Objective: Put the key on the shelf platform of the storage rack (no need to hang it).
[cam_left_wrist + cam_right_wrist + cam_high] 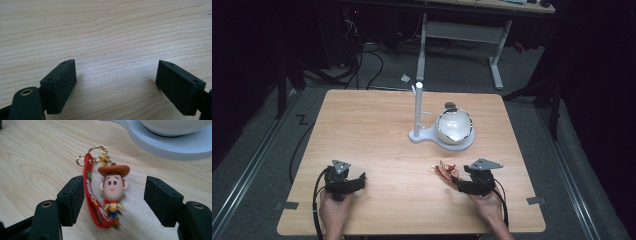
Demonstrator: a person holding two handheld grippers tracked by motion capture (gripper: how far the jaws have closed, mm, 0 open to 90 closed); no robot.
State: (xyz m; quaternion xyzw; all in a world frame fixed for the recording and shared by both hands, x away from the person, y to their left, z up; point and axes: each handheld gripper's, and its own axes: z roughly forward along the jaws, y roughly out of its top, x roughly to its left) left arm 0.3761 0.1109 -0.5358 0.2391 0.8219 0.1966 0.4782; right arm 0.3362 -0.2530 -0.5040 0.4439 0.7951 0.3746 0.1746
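Between our right gripper's (113,202) spread jaws lies the keychain (110,192), flat on the table (377,130) and touched by neither pad, just short of the white stand (422,136). We judge the stand's upright post (417,107) is meant as a hanger for its gold rings (96,153). The figure looks like smooth moulded rubber, rounded, with a flat red strap (91,192) beside it. A glossy white bowl (454,126) sits on the stand's base. Our left gripper (116,82) rests well apart, jaws spread over bare wood.
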